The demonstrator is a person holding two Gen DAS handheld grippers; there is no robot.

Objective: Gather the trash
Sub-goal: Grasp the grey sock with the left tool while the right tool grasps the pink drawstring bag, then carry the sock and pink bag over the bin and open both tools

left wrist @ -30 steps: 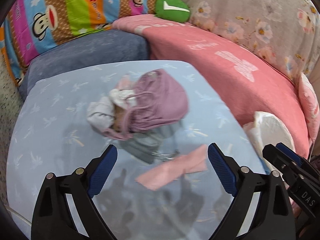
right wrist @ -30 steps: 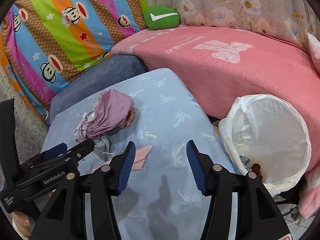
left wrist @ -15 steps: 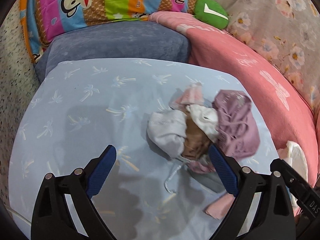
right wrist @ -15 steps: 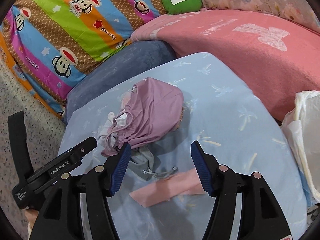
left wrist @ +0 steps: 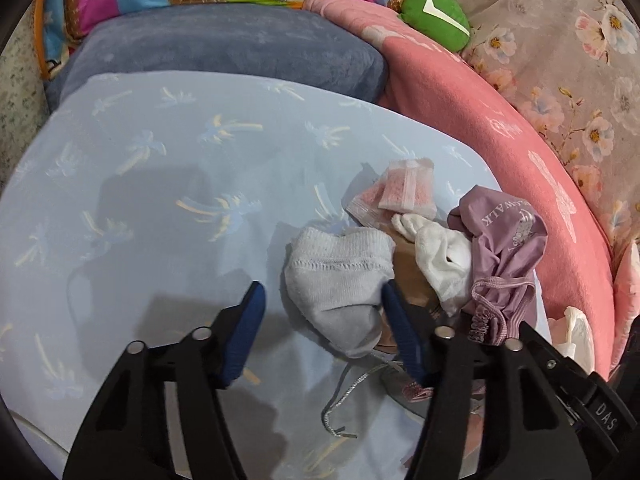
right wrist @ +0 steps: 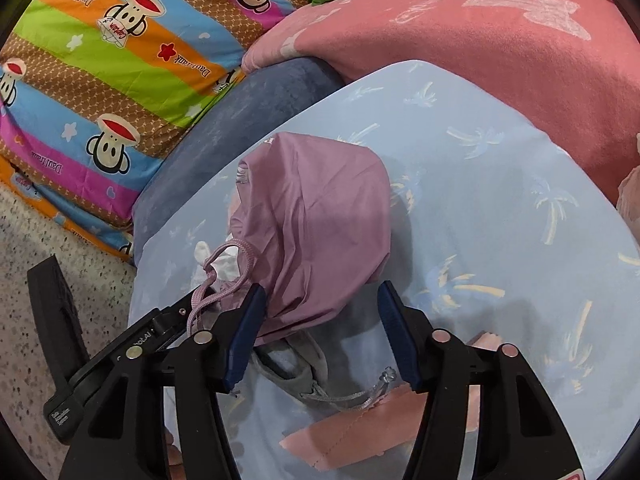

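A small heap of trash lies on the light blue palm-print cushion (left wrist: 160, 200). In it are a pale grey sock (left wrist: 340, 276), a white sock (left wrist: 436, 256), a pink packet (left wrist: 400, 194) and a purple drawstring bag (left wrist: 504, 248). My left gripper (left wrist: 322, 288) straddles the grey sock with its jaws closing. The right pad touches the sock and the left pad stands apart. My right gripper (right wrist: 322, 286) is closing over the lower end of the purple bag (right wrist: 320, 220). Its left pad is against the fabric and its right pad is clear of it.
A grey pouch with a cord (right wrist: 296, 364) and a pink cloth (right wrist: 360, 428) lie under my right gripper. A white bin liner (left wrist: 572, 328) shows at the cushion's right edge. A navy cushion (left wrist: 224, 52), pink blanket (left wrist: 520, 152) and striped monkey pillow (right wrist: 100, 60) ring the cushion.
Both grippers came down and closer to the heap. The left jaws narrowed around the grey sock. The right jaws narrowed at the purple bag, which now fills the view.
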